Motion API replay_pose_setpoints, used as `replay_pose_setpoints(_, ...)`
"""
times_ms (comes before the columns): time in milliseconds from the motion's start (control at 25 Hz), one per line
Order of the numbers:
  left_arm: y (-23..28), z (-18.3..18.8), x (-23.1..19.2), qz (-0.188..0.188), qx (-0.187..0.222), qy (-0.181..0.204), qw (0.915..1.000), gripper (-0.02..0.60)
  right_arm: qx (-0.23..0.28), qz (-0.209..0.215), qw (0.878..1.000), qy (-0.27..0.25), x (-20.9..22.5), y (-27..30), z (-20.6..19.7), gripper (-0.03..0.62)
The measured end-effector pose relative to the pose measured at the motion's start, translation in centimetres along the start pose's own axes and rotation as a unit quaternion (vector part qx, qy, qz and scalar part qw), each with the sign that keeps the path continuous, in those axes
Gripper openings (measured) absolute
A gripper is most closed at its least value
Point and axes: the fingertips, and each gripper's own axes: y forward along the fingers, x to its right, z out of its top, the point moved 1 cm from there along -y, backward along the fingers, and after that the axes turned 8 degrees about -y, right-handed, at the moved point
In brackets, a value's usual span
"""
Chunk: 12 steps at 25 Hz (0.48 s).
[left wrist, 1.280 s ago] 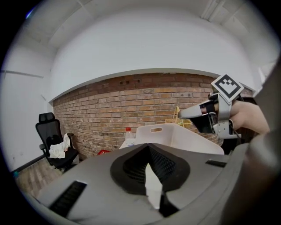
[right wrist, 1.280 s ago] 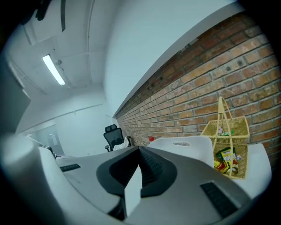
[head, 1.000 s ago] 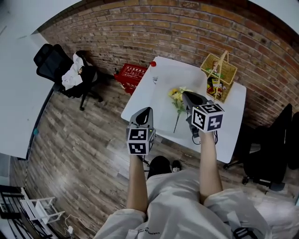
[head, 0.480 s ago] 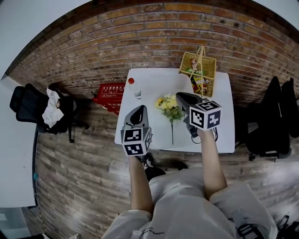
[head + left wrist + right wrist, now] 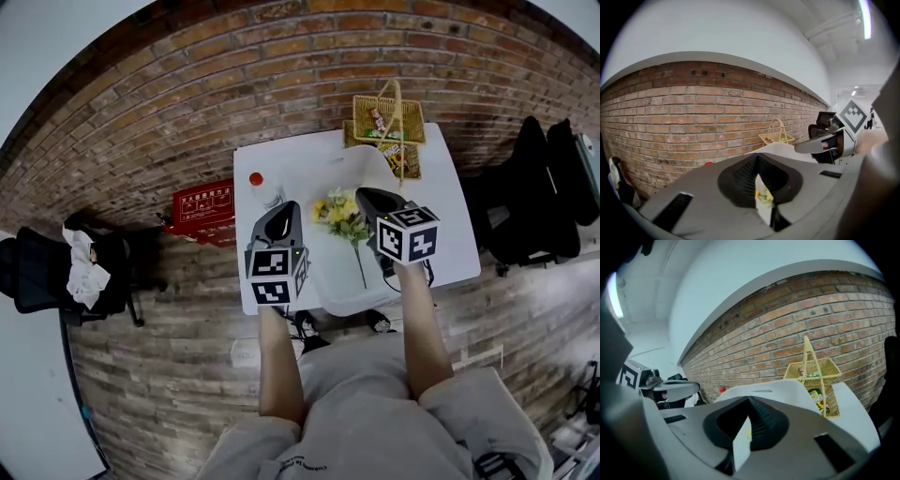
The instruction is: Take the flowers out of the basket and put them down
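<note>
A bunch of yellow flowers (image 5: 342, 217) with a long green stem lies flat on the white table (image 5: 441, 234), apart from the yellow wire basket (image 5: 384, 122) at the table's far right corner. My left gripper (image 5: 286, 208) hovers just left of the blooms, jaws together with nothing held. My right gripper (image 5: 366, 194) hovers just right of them, also shut and empty. In the left gripper view the flowers (image 5: 764, 196) show below the closed tips (image 5: 757, 158), and the basket (image 5: 776, 136) stands ahead. The right gripper view shows the basket (image 5: 813, 373) beyond its closed tips (image 5: 749, 399).
Snack packets stay inside the basket. A bottle with a red cap (image 5: 258, 183) stands at the table's far left. A red crate (image 5: 208, 202) sits on the floor by the brick wall. Black chairs stand at the left (image 5: 37, 272) and the right (image 5: 534, 178).
The head view has swung round, so the table and basket sit more squarely ahead. Both grippers hold the same places beside the flowers, which have not moved on the table.
</note>
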Motion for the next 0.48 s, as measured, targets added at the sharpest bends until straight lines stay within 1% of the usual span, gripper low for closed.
replay_pose_setpoints(40,0.3,-0.1,-0.3,-0.01,-0.001,-0.003,0.9999,0.025,-0.007,-0.017,1.0,-0.009,0.2,0.2,-0.6,0.018)
replay_pose_setpoints(120,1.1,-0.5,-1.1,-0.027,-0.003,-0.018,0.9995,0.025,-0.029,-0.046,0.997,-0.045,0.6,1.0,-2.5,0.02)
replay_pose_setpoints(200,1.8,-1.2,-2.0,-0.038,-0.006,-0.032,0.9987,0.025,-0.059,-0.07,0.992,-0.087,0.9,1.6,-4.9,0.02)
replay_pose_setpoints(280,2.2,-1.5,-2.2,-0.05,-0.01,-0.036,0.998,0.025,-0.086,-0.084,0.987,-0.107,1.1,1.6,-6.9,0.02)
replay_pose_setpoints(360,2.0,-1.4,-1.9,-0.066,-0.013,-0.037,0.997,0.025,-0.105,-0.09,0.986,-0.098,0.8,1.3,-8.0,0.02)
replay_pose_setpoints(480,1.8,-1.4,-1.7,-0.09,-0.019,-0.036,0.9951,0.025,-0.127,-0.095,0.985,-0.067,0.1,1.1,-9.7,0.028)
